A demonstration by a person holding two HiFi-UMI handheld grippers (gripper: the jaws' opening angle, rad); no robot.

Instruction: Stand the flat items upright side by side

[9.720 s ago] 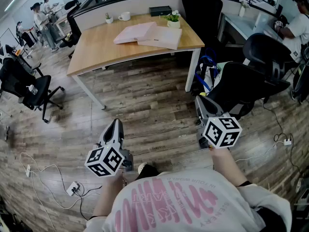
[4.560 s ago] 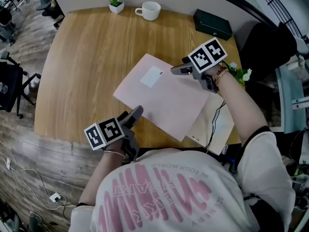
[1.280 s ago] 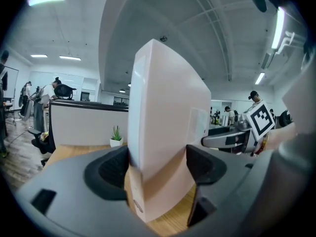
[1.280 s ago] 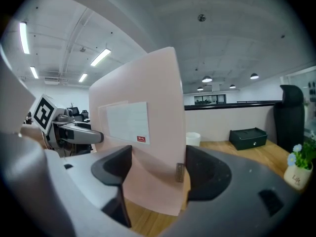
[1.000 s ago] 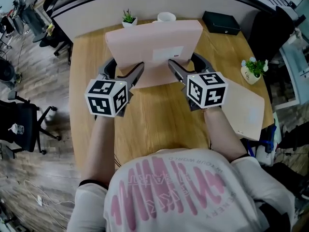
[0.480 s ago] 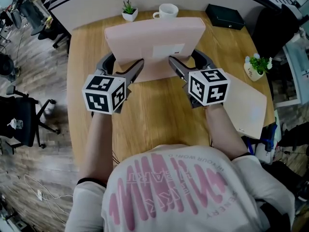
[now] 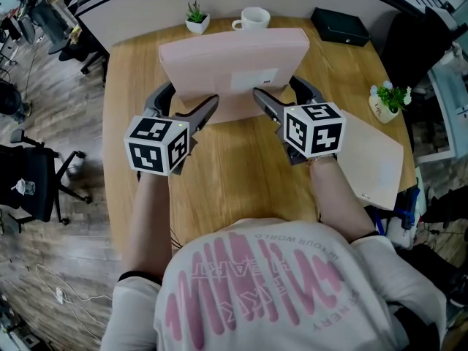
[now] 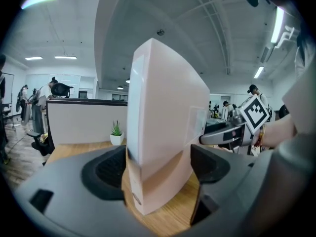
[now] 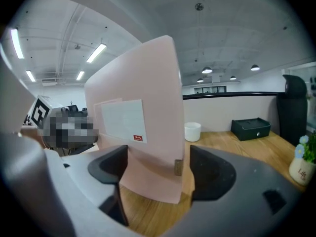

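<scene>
A flat pink box (image 7: 234, 72) with a white label stands upright on its long edge at the middle of the wooden desk (image 7: 241, 174). My left gripper (image 7: 186, 99) straddles its left end and my right gripper (image 7: 279, 90) its right end. Both pairs of jaws have just been opening, with the box's ends still between them. In the left gripper view the box (image 8: 163, 132) sits against the left pad, with a gap at the right pad. The right gripper view shows a gap beside the box (image 9: 143, 132) too. A second flat beige box (image 7: 373, 167) lies flat at the desk's right edge.
Behind the pink box, along the partition, stand a small potted plant (image 7: 195, 19), a white cup (image 7: 254, 17) and a black case (image 7: 339, 25). A flower pot (image 7: 387, 102) sits at the right edge. A black office chair (image 7: 29, 181) stands on the floor to the left.
The pink box, lying flat several seconds ago, now stands upright. Over the last second both grippers' jaws have spread a little wider around its ends; the hands have barely shifted.
</scene>
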